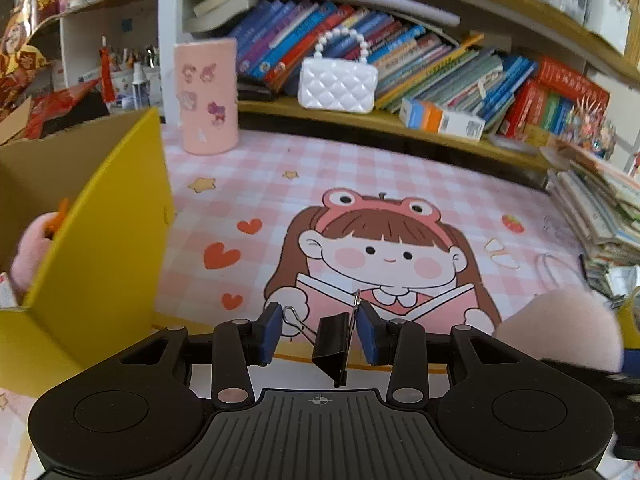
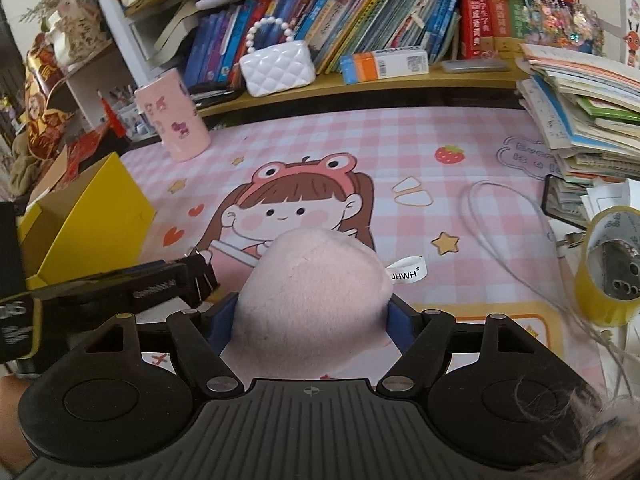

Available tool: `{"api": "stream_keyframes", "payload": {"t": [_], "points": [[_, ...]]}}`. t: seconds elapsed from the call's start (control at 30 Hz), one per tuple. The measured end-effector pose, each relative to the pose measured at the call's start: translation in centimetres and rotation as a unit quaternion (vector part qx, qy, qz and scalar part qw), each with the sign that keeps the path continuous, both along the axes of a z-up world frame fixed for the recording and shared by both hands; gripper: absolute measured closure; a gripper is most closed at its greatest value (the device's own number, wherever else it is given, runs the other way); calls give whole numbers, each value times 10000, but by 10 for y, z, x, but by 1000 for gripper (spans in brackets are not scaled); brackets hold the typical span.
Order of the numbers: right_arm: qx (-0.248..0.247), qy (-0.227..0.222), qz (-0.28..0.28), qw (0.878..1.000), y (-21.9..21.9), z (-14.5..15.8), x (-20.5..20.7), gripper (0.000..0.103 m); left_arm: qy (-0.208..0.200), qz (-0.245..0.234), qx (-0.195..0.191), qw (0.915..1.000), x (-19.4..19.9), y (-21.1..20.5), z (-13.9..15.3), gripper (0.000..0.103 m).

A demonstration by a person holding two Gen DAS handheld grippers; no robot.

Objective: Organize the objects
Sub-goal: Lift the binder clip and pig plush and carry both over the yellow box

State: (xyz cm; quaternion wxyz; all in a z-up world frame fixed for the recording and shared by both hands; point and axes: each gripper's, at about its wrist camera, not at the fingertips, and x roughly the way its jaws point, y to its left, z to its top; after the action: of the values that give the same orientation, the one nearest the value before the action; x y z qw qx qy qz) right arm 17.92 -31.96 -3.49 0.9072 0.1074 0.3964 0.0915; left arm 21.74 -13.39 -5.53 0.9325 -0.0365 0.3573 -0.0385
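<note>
My left gripper (image 1: 319, 334) is shut on a black binder clip (image 1: 334, 346), its blue pads pressing the clip's two wire handles, above the pink cartoon desk mat (image 1: 360, 184). An open yellow cardboard box (image 1: 104, 236) stands close on the left with a pink plush (image 1: 30, 254) inside. My right gripper (image 2: 312, 320) is shut on a pale pink plush toy (image 2: 312, 296) with a white JHWH tag (image 2: 406, 270). That plush also shows at the right in the left wrist view (image 1: 560, 328). The left gripper (image 2: 192, 276) appears at the left in the right wrist view.
A pink sticker-covered cup (image 1: 206, 96) and a white quilted mini bag (image 1: 338, 84) stand at the back by a bookshelf (image 1: 440, 60). A stack of books (image 2: 580, 112), a yellow tape roll (image 2: 612, 264) and a white cable (image 2: 504, 240) lie on the right.
</note>
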Motion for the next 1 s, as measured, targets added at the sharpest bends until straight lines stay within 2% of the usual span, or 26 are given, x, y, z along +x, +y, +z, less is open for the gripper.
{"api": "stream_keyframes", "payload": {"t": [0.2,0.47,0.77,1.0], "points": [[-99,-23,51,9999,9,1,-4,30,-309,-52,-77,9995,-21,10,19,64],[-305,135,180,9993,28,-3,-10,30,-420,68,-332,9985,-50,35,36,64],[-436,34,400,9982,70,4,-25,30,-448,16,-374,9983,-79,70,43,64],[-450,-18,535,9976,117,10,-42,30,-620,47,-282,9977,-103,111,55,64]]}}
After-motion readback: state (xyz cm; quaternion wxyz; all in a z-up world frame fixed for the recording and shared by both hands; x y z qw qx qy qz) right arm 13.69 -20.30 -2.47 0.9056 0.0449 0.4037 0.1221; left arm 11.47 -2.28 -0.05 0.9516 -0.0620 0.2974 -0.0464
